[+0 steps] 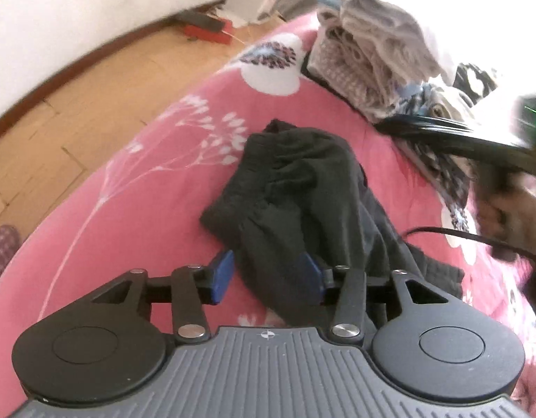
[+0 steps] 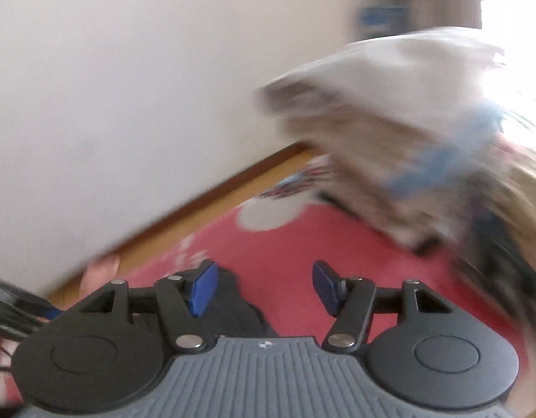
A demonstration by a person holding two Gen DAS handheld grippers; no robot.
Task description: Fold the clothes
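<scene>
A crumpled black garment (image 1: 302, 188) lies on the pink flowered bedsheet (image 1: 135, 181). My left gripper (image 1: 268, 275) is open just above the sheet, its blue pads (image 1: 223, 275) on either side of the garment's near end; the cloth drapes over the right pad. My right gripper (image 2: 264, 289) is open and empty above the sheet (image 2: 302, 244), with a bit of the black garment (image 2: 233, 310) under its left finger. The right wrist view is blurred by motion. The other gripper (image 1: 483, 146) shows as a dark blur at the right of the left wrist view.
A stack of folded light clothes (image 1: 369, 52) sits at the far side of the bed, also blurred in the right wrist view (image 2: 389, 129). Wooden floor (image 1: 76, 104) and a white wall lie beyond the bed's left edge. A red object (image 1: 207, 31) lies on the floor.
</scene>
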